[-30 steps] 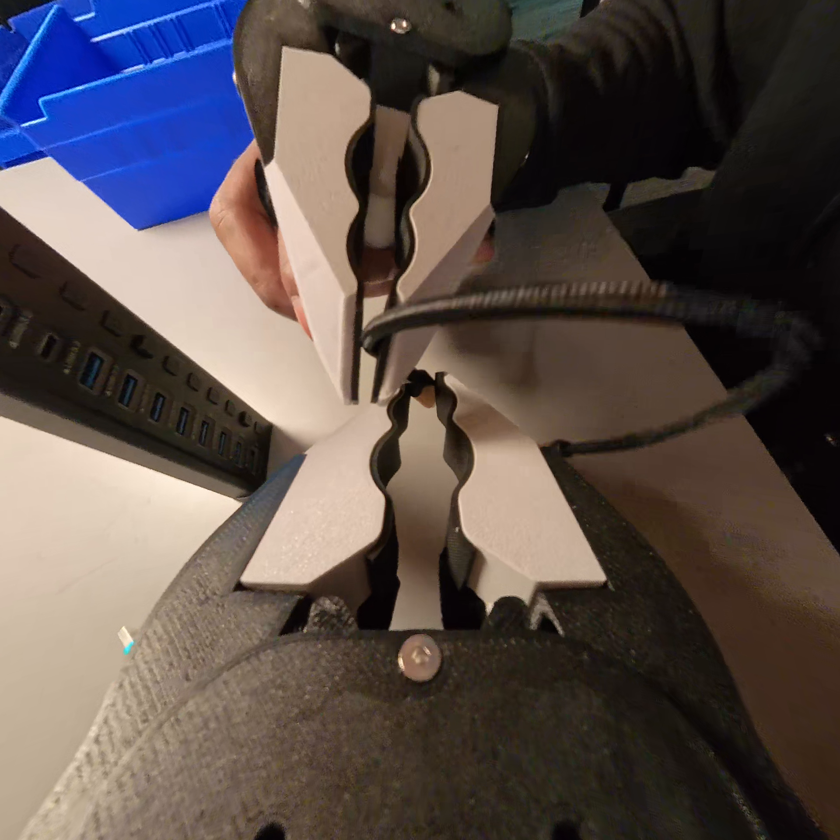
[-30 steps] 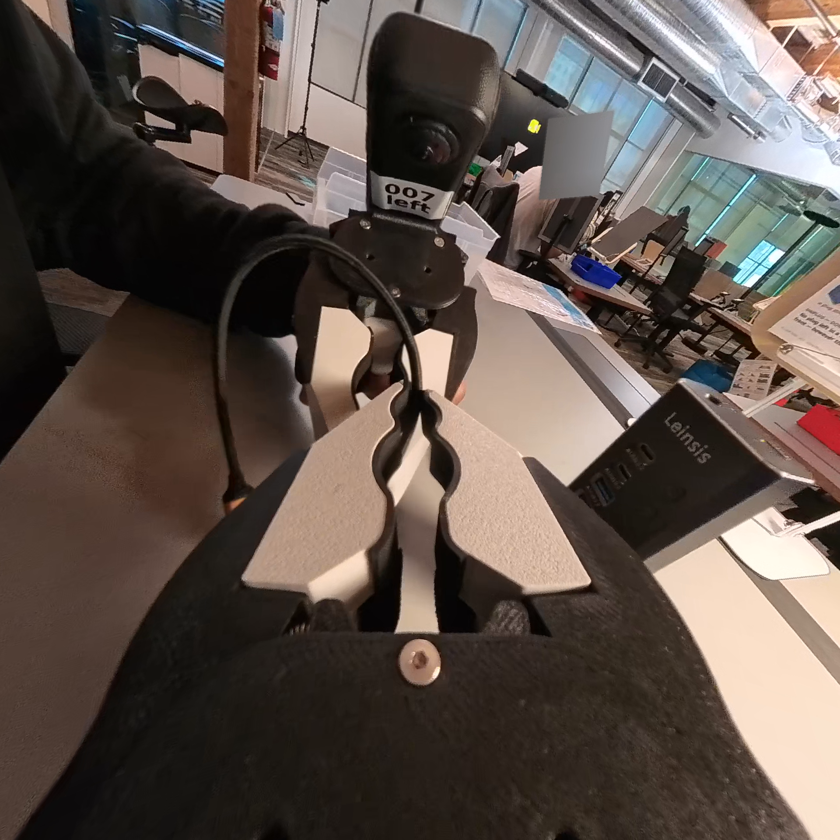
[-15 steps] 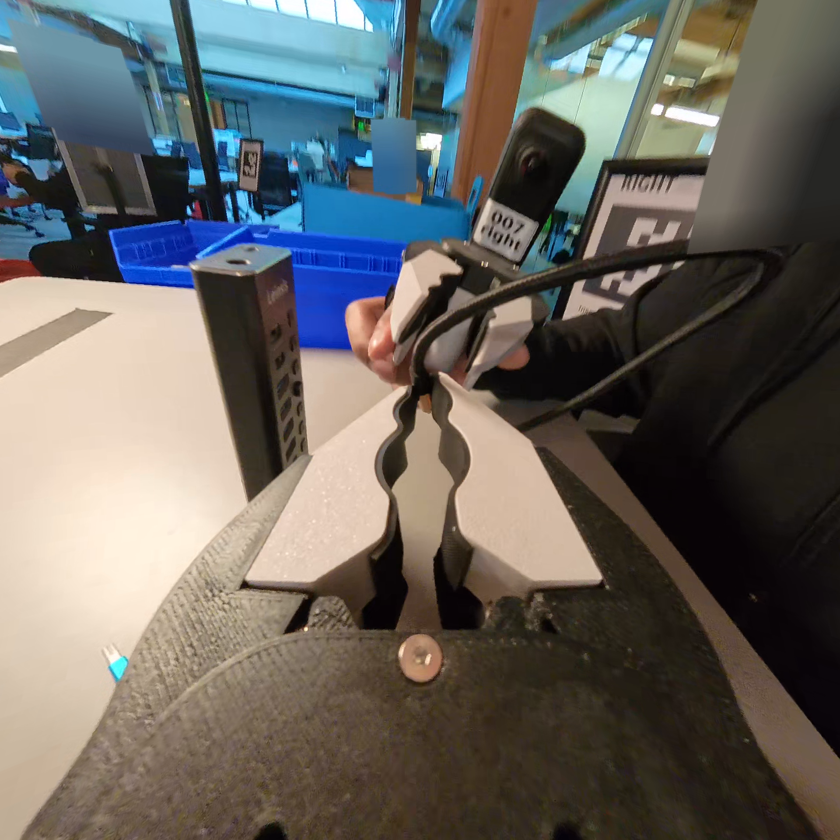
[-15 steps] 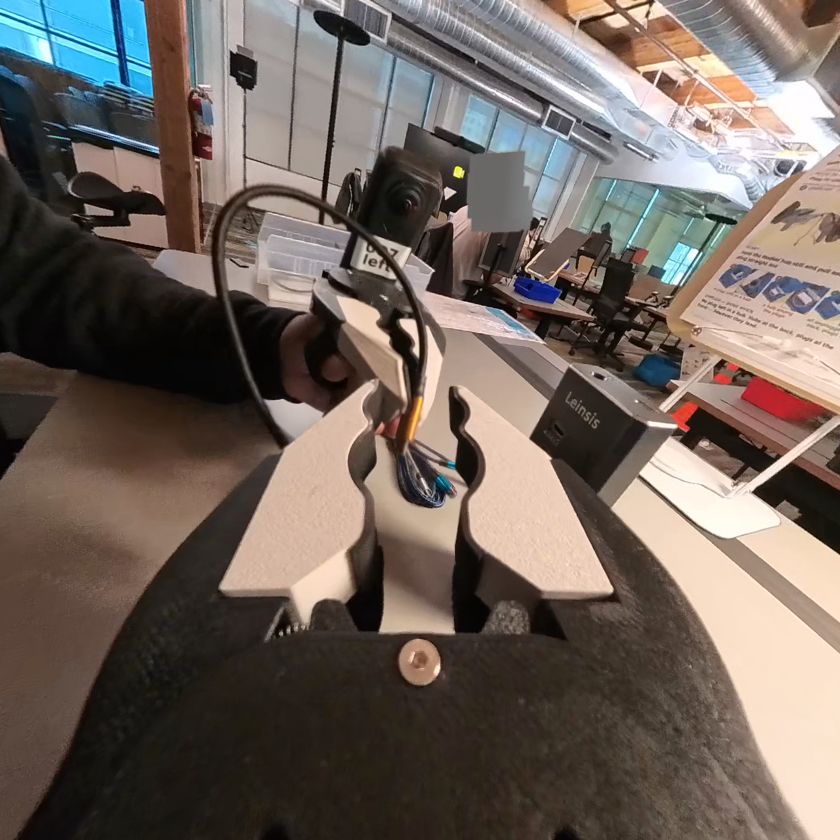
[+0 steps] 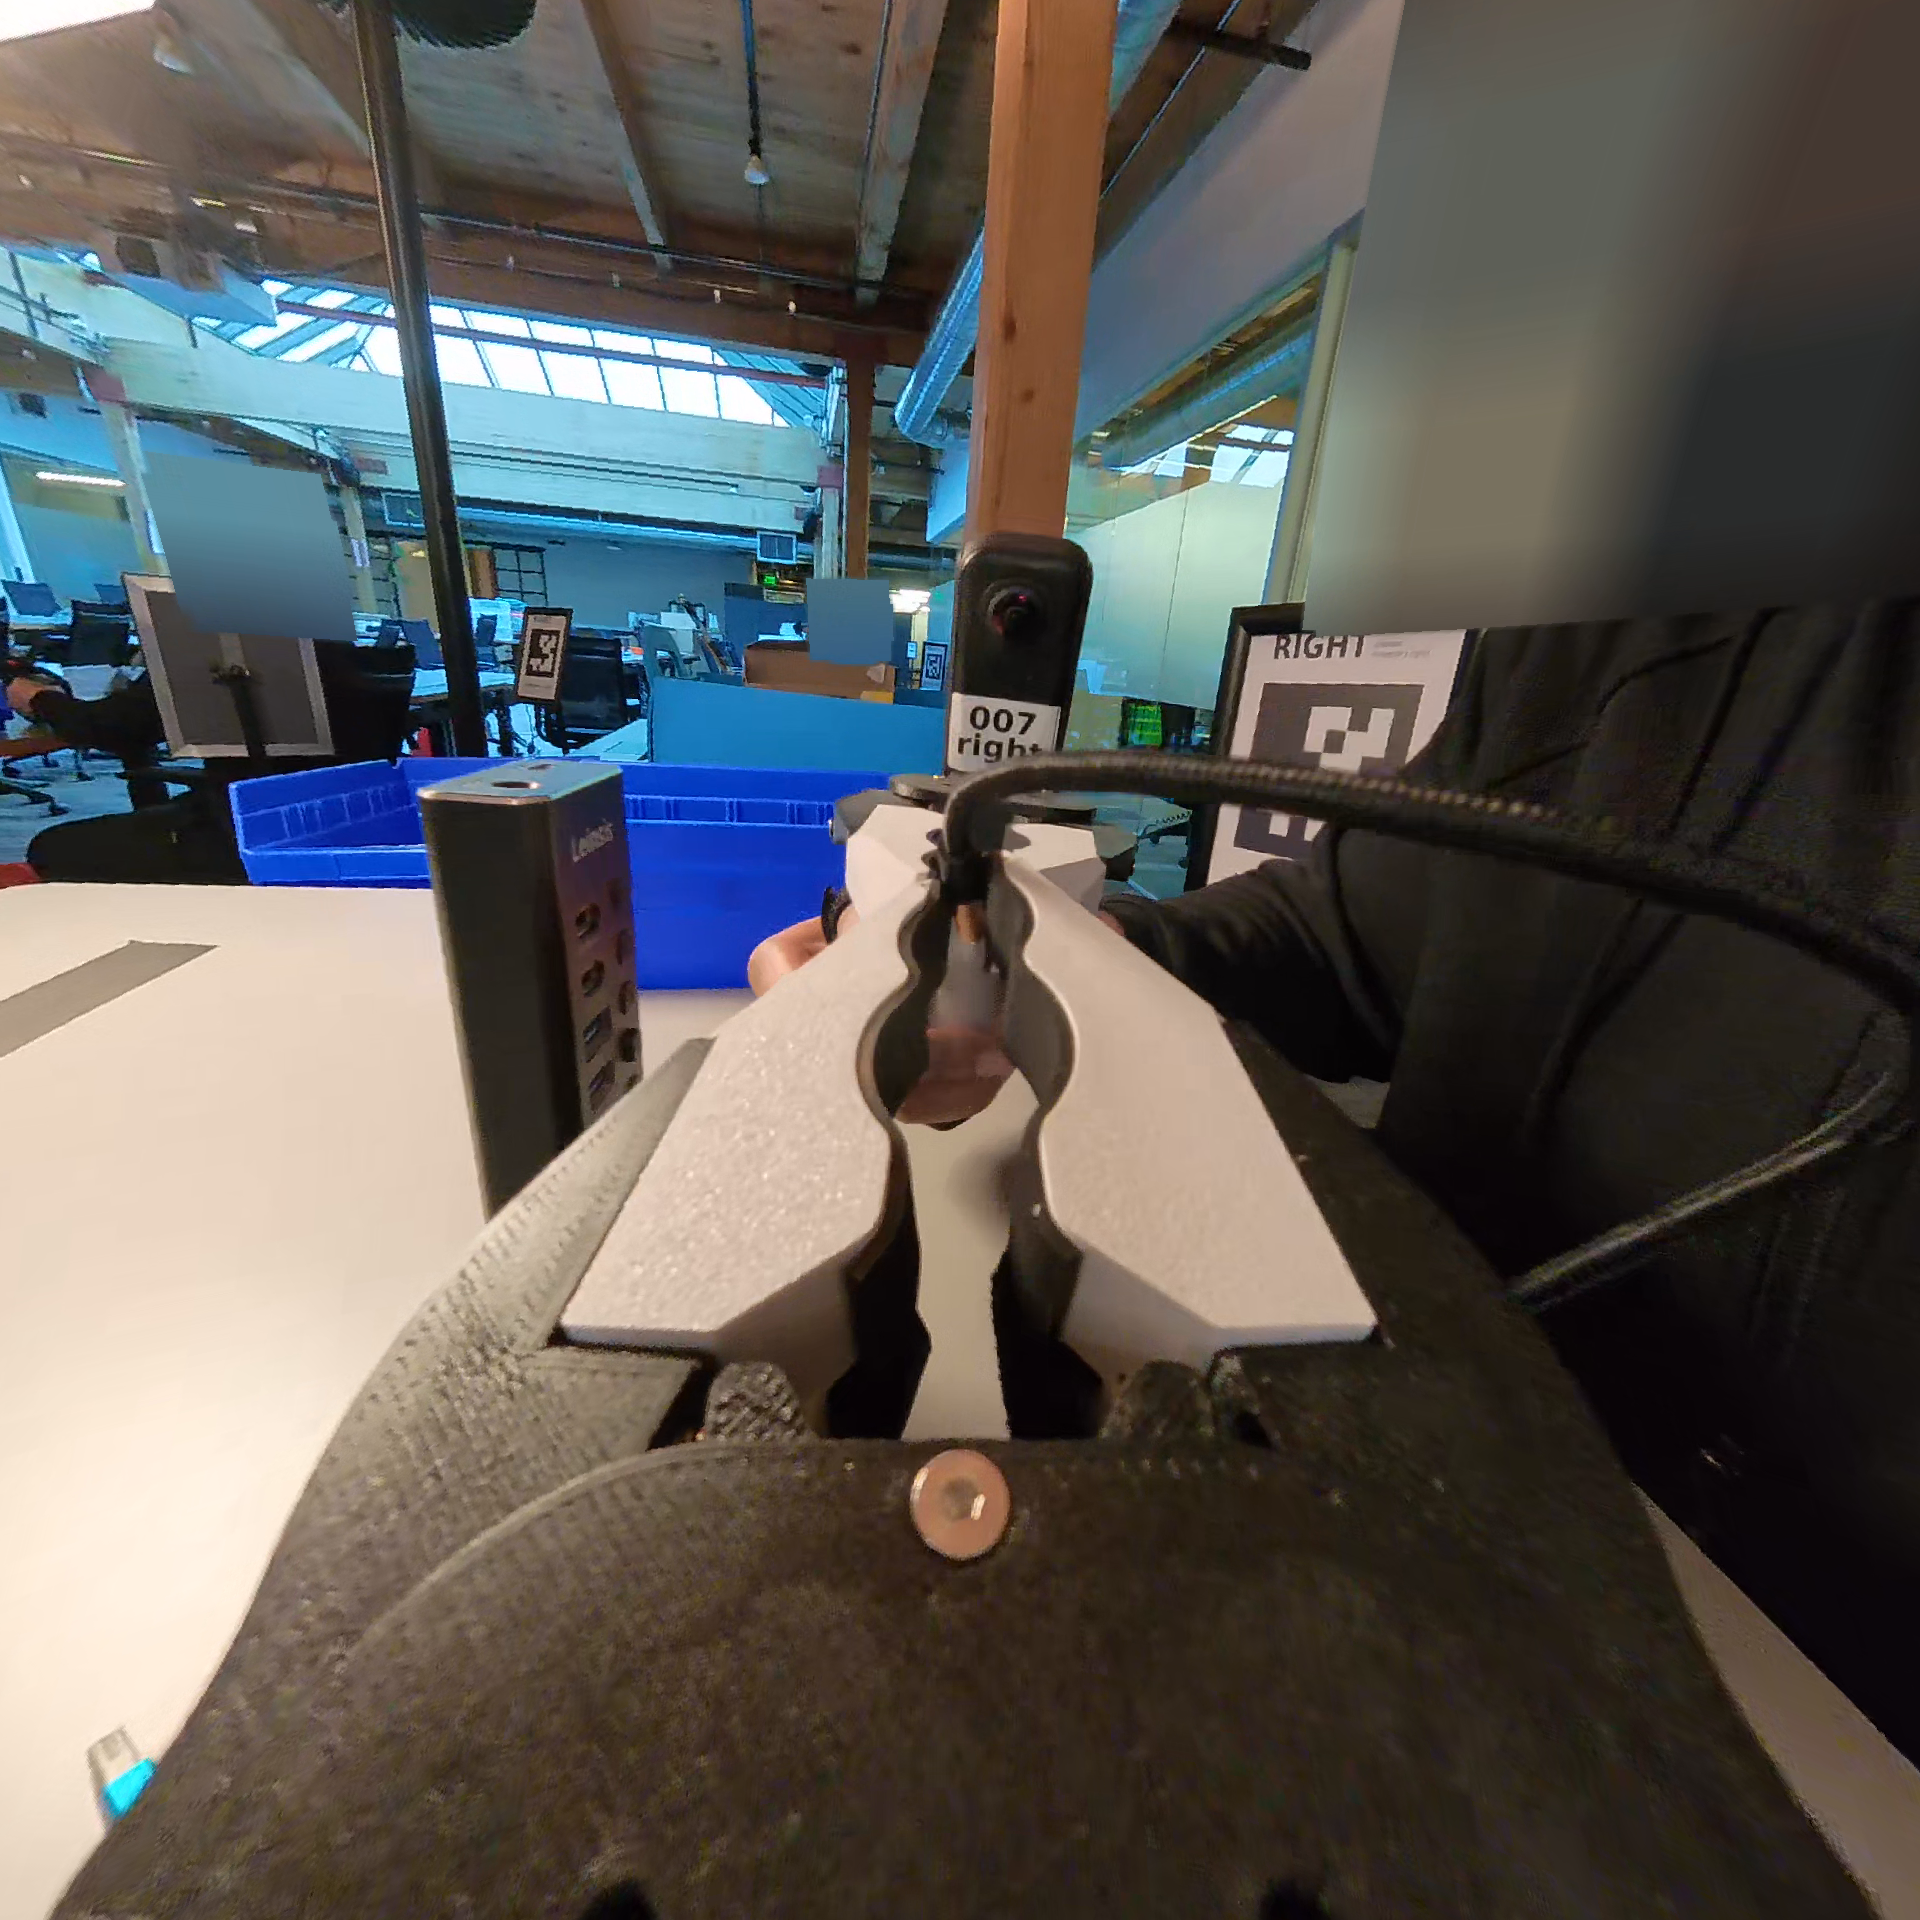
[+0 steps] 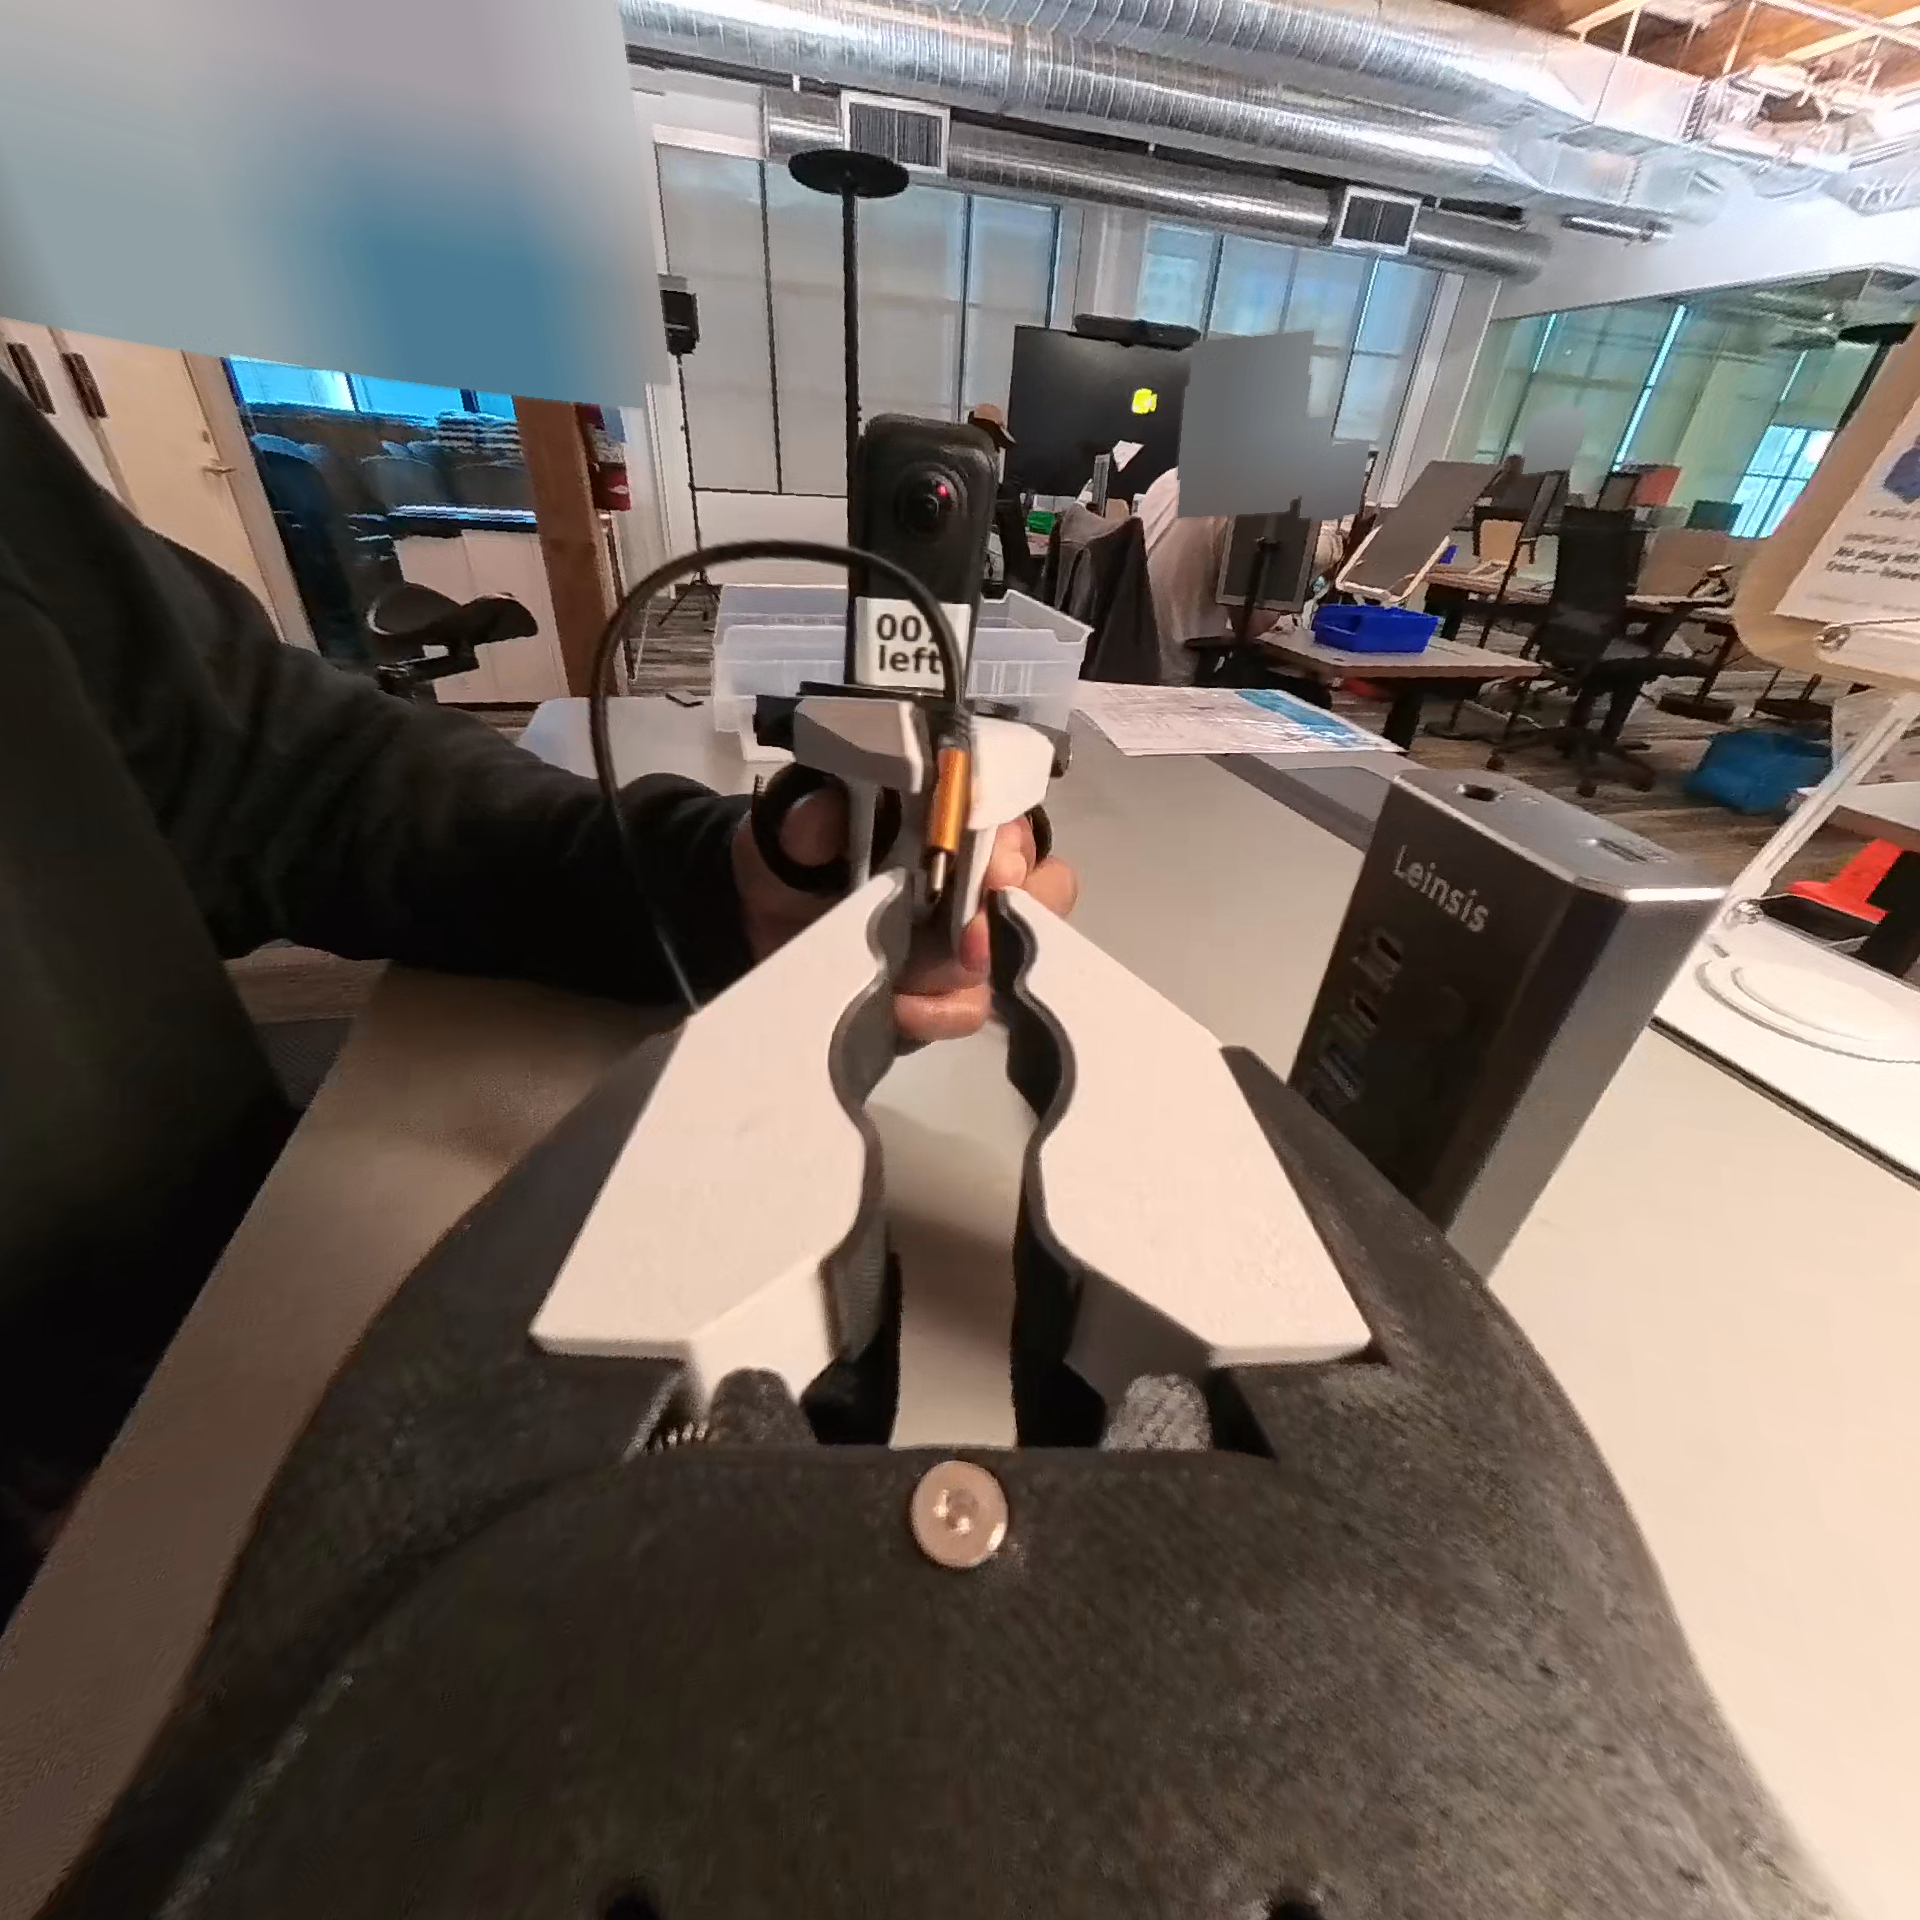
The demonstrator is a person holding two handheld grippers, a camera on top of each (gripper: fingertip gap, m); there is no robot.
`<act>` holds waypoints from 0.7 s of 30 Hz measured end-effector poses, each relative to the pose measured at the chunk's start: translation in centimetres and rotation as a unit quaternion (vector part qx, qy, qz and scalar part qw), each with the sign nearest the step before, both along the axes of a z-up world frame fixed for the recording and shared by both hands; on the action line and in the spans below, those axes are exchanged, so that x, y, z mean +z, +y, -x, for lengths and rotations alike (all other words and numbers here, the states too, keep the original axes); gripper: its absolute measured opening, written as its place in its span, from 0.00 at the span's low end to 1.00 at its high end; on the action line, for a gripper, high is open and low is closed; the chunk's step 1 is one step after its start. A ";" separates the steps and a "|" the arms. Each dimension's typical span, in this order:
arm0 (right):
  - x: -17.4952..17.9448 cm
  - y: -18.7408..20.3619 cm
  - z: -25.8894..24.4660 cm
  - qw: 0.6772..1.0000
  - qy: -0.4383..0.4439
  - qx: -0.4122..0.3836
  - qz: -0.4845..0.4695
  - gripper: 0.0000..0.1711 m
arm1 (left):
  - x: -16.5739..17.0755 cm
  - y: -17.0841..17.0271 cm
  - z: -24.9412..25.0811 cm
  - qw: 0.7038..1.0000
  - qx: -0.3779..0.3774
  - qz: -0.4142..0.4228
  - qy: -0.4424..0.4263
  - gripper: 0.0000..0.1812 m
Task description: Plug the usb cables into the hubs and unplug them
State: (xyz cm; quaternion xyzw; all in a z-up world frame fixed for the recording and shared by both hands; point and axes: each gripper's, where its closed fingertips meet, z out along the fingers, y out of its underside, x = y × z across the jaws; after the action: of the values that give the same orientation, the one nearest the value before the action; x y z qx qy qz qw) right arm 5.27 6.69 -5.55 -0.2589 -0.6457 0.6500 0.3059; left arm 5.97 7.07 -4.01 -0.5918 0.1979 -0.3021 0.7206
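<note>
— How are the two grippers held?
— The left gripper (image 6: 940, 831) is clamped at its fingertips. The right gripper (image 6: 945, 914) is held apart, its fingers (image 6: 769, 1122) spread, both raised facing each other.

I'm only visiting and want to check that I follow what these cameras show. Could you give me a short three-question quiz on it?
1. True or false: the hub lies flat on the table.
2. Which one holds the usb cable by its orange plug? A) the left tool B) the right tool C) neither
3. Fill in: in the left wrist view, the bin behind the hub is ___ in colour.

Key:
1. False. It stands upright.
2. A. The right tool is open and empty.
3. Blue.
</note>
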 end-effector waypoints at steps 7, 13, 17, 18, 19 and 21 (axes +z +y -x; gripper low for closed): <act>-0.3 -0.8 -0.6 1.000 0.002 0.022 -0.017 0.00 | -0.3 -0.4 -0.5 1.000 -0.019 0.006 0.020 0.06; -1.7 -0.9 -0.7 0.997 -0.027 0.033 -0.061 0.00 | -1.8 -0.7 -1.0 0.993 -0.016 0.029 0.109 0.06; -2.4 -1.2 -1.0 0.995 -0.046 0.047 -0.076 0.00 | -3.2 -0.8 -1.4 0.982 -0.007 0.043 0.186 0.06; -2.6 -1.3 -1.0 0.994 -0.051 0.050 -0.079 0.00 | -3.4 -0.8 -1.4 0.979 -0.005 0.044 0.201 0.06; -2.7 -1.4 -1.1 0.994 -0.055 0.054 -0.082 0.00 | -3.6 -0.9 -1.5 0.976 -0.005 0.043 0.213 0.06; -3.0 -1.5 -1.2 0.993 -0.061 0.058 -0.084 0.00 | -3.8 -0.9 -1.5 0.972 -0.001 0.042 0.230 0.06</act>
State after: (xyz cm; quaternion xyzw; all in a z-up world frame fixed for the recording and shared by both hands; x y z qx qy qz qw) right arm 6.43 5.19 -8.52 -0.2332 -0.7299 0.5928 0.2480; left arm 7.48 6.16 -7.80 -0.6747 0.3461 -0.1668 0.6302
